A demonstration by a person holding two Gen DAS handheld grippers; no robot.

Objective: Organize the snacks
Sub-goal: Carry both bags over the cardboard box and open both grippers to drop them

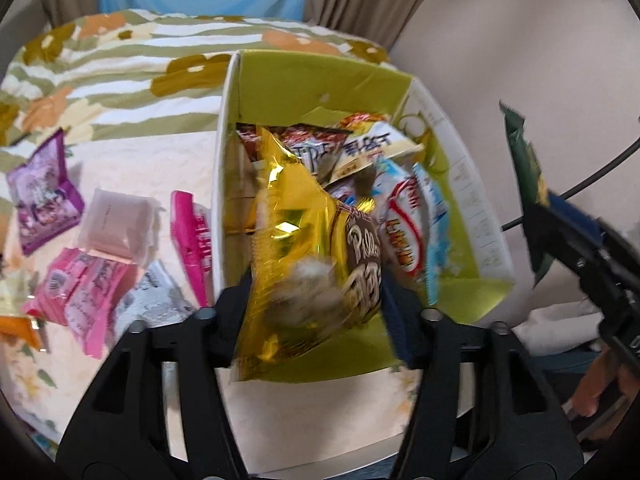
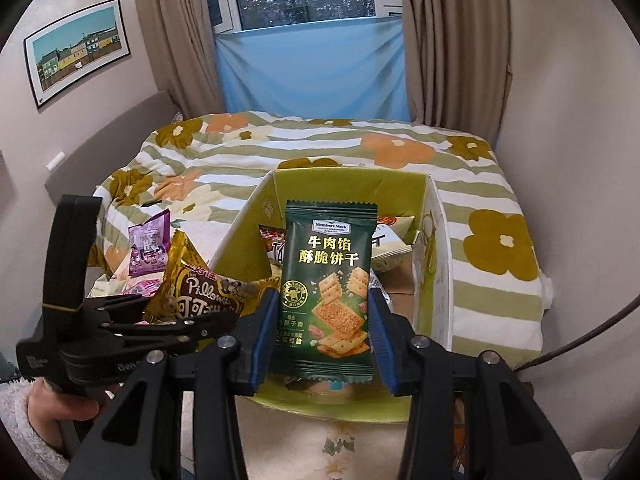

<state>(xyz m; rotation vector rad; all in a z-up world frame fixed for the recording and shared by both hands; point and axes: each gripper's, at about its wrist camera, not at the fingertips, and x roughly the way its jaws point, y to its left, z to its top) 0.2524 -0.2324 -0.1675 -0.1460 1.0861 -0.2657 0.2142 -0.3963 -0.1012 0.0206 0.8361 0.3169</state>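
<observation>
My left gripper (image 1: 316, 300) is shut on a gold Pillows snack pack (image 1: 308, 264) and holds it over the near edge of the green-lined cardboard box (image 1: 320, 80). The box holds several snack packs (image 1: 400, 216). My right gripper (image 2: 324, 328) is shut on a dark green cracker pack (image 2: 328, 292), upright, above the near end of the box (image 2: 436, 240). The left gripper (image 2: 132, 328) with the gold pack (image 2: 200, 292) shows to the left in the right wrist view. The right gripper (image 1: 592, 264) and its green pack (image 1: 524, 168) show at the right in the left wrist view.
Loose snacks lie on the bed left of the box: a purple pack (image 1: 44, 196), a pale pink pack (image 1: 116, 224) and bright pink packs (image 1: 84, 292). A flowered striped duvet (image 2: 360, 152) lies behind. A wall (image 1: 520, 40) stands close on the right, with a black cable (image 1: 592, 176).
</observation>
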